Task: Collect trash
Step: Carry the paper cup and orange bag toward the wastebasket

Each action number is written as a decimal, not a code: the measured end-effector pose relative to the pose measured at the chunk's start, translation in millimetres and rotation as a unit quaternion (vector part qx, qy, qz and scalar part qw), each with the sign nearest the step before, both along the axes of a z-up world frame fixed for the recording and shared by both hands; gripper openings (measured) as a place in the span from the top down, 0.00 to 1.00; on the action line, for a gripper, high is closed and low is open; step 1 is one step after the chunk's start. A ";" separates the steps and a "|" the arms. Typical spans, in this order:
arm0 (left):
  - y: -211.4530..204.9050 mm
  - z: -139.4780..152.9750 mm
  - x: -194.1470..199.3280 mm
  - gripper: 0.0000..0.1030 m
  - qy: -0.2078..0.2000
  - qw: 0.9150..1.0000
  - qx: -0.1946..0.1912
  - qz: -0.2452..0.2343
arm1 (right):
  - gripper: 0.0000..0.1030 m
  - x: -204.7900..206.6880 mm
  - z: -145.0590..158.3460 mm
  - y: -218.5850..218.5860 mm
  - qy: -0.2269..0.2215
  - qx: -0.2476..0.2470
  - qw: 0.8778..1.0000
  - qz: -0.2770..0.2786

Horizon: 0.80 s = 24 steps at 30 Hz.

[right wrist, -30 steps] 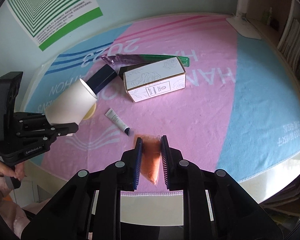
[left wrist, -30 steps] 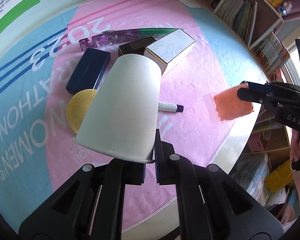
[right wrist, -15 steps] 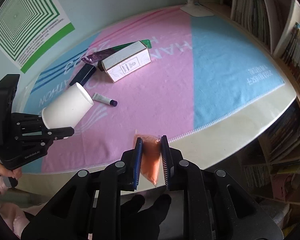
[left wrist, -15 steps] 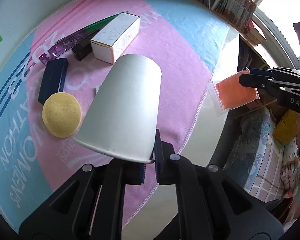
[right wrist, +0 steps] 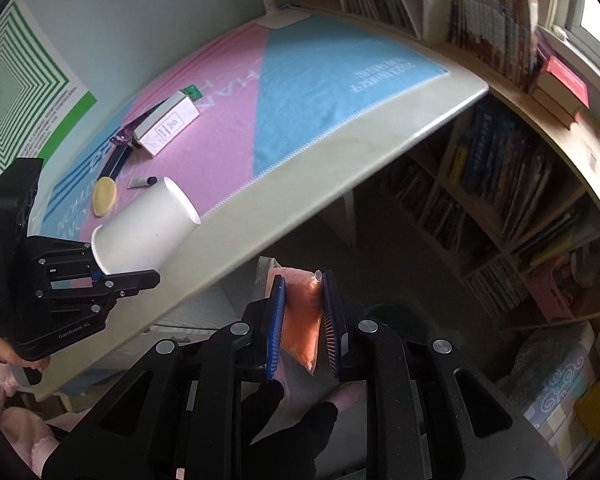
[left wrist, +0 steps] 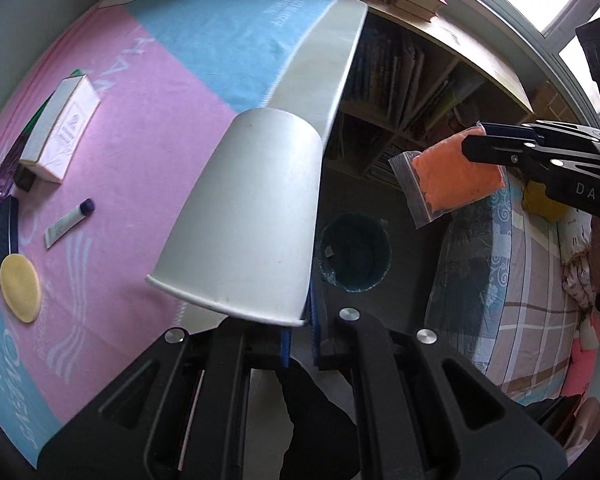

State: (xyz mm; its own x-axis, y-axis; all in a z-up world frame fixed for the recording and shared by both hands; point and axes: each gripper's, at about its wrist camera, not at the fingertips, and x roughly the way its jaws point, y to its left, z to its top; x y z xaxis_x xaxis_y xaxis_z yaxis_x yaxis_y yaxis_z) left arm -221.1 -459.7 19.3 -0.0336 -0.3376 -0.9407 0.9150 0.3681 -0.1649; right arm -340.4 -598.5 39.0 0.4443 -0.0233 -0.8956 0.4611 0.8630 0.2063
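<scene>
Nearest, the left gripper [left wrist: 300,320] pinches the rim of a white paper cup [left wrist: 248,216] past the table's [left wrist: 324,76] front edge, jaws clamped on its wall. Beside it, the right gripper [right wrist: 302,320] is clamped on an orange-filled bag [right wrist: 302,320]. Farther down on the floor sits a dark bin [left wrist: 356,252] — neither item looks centred over it, so releasing now could miss.

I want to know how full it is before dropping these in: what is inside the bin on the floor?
The bin holds a dark liner and one small pale scrap; the paper cup covers its left edge.
</scene>
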 end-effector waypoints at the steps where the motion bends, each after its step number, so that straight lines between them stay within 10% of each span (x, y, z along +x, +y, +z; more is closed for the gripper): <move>1: -7.3 -1.6 -9.3 0.95 0.003 1.000 0.003 -0.007 | 0.81 -11.0 -1.7 -5.8 0.001 0.003 1.000 -0.007; 24: -106.4 -53.1 -134.9 0.95 0.027 0.990 0.067 -0.124 | 0.81 -141.2 -48.5 -83.8 0.025 0.060 0.993 -0.096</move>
State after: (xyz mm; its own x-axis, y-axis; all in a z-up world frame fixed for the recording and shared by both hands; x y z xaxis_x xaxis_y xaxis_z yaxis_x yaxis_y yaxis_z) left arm -355.9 -566.2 -33.8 -0.1512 -0.1858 -0.9709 0.9713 0.1547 -0.1809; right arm -481.6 -682.3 -9.5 0.3971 0.0054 -0.9178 0.6275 0.7281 0.2758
